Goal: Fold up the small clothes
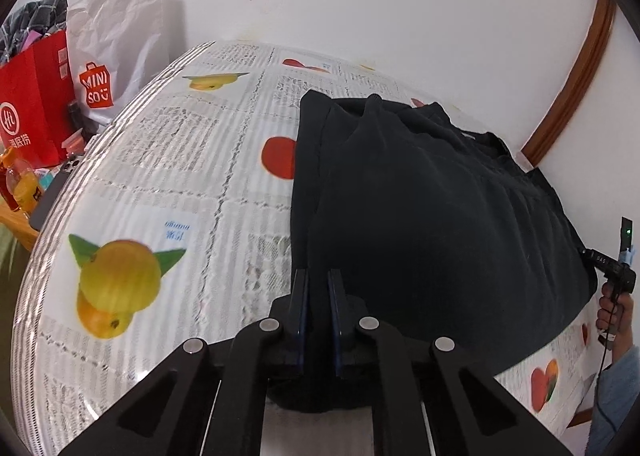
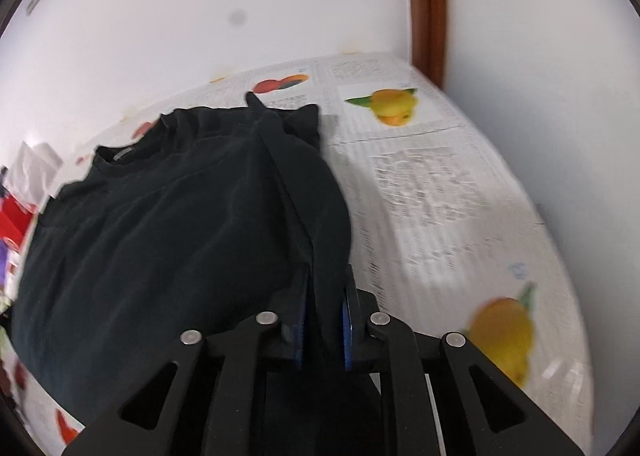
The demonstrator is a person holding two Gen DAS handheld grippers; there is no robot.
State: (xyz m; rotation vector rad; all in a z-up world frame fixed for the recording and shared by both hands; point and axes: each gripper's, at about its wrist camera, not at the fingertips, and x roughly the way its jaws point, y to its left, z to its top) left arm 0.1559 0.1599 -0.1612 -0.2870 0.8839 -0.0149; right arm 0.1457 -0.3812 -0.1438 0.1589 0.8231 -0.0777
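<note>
Newsprint-and-fruit tablecloth (image 1: 168, 159) carries the black garment (image 1: 420, 223), long axis running 6 to 12 o'clock from both tongs; left gripper (image 1: 318, 288) clenched on its left hem corner, right gripper (image 2: 326, 292) clenched on the right one, neither nearer.

A: What do the tools look like?
B: The left gripper (image 1: 318, 288) is matte black, angular linkage arms with round silver pins and blue pads inside the jaws. The right gripper (image 2: 326, 296) is the same build.
A: And the person?
B: A bare-skinned hand (image 1: 614, 314) on a black handle, a thin black cable trailing down, a light blue sleeve (image 1: 618, 388) below
</note>
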